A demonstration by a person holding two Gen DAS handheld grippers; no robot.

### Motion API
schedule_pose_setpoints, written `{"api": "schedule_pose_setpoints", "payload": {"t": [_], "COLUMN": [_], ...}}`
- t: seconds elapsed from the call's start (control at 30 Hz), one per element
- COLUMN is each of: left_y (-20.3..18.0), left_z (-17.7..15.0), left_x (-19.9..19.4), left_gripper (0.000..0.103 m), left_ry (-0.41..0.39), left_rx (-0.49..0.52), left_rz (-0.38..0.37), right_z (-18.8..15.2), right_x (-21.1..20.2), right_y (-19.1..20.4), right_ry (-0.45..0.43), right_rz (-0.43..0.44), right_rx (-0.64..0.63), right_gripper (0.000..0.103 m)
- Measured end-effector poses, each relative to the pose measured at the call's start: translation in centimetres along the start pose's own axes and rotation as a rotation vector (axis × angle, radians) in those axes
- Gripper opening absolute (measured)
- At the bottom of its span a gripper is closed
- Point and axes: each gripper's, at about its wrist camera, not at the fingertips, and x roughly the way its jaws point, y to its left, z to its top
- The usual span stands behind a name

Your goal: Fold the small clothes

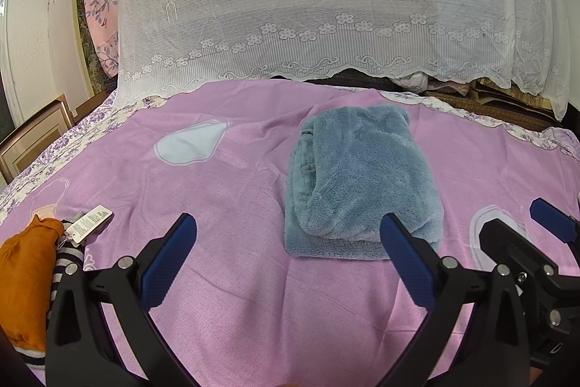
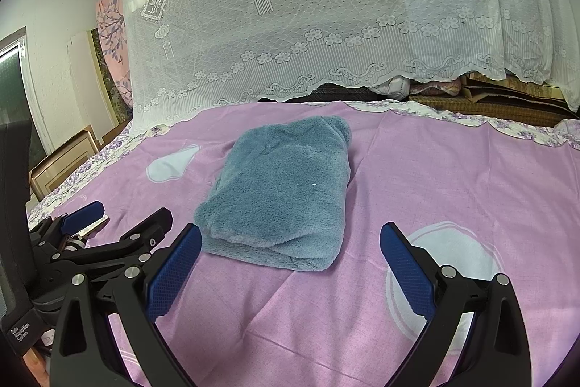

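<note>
A blue-grey fleece garment (image 1: 359, 184) lies folded into a compact rectangle on the pink bedsheet (image 1: 217, 184); it also shows in the right wrist view (image 2: 282, 191). My left gripper (image 1: 288, 223) is open and empty, just in front of the garment's near edge. My right gripper (image 2: 290, 233) is open and empty, also just short of the near edge. An orange garment (image 1: 25, 278) and a striped one with a paper tag (image 1: 90, 222) lie at the left.
A white lace cover (image 1: 326, 6) drapes over a pile behind the bed. Folded bedding and mats (image 2: 471, 97) lie under its hem. A wooden frame (image 1: 32, 140) stands at the left by the wall.
</note>
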Motion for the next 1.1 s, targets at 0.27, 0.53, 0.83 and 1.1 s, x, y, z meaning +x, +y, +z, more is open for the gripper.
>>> {"api": "schedule_pose_setpoints", "payload": {"t": [0.27,0.53,0.83,1.1], "left_y": [0.01,0.1,0.28,0.57], "left_z": [-0.02,-0.1,-0.23,-0.49], "left_x": [0.03,0.03,-0.01,-0.01], "left_gripper": [0.099,0.099,0.099,0.099], "left_ry": [0.0,0.001,0.002,0.006], "left_rx": [0.0,0.001,0.0,0.001], "left_rz": [0.0,0.0,0.0,0.004], "right_z": [-0.22,-0.29,-0.28,-0.58], "right_x": [0.03,0.03,0.04,0.13], "right_y": [0.13,0.23,0.16,0.42], "right_ry": [0.0,0.0,0.001,0.002], "right_rz": [0.0,0.0,-0.001,-0.003], "right_rx": [0.003,0.003,0.004,0.002], "right_gripper": [0.099,0.099,0.099,0.099]}}
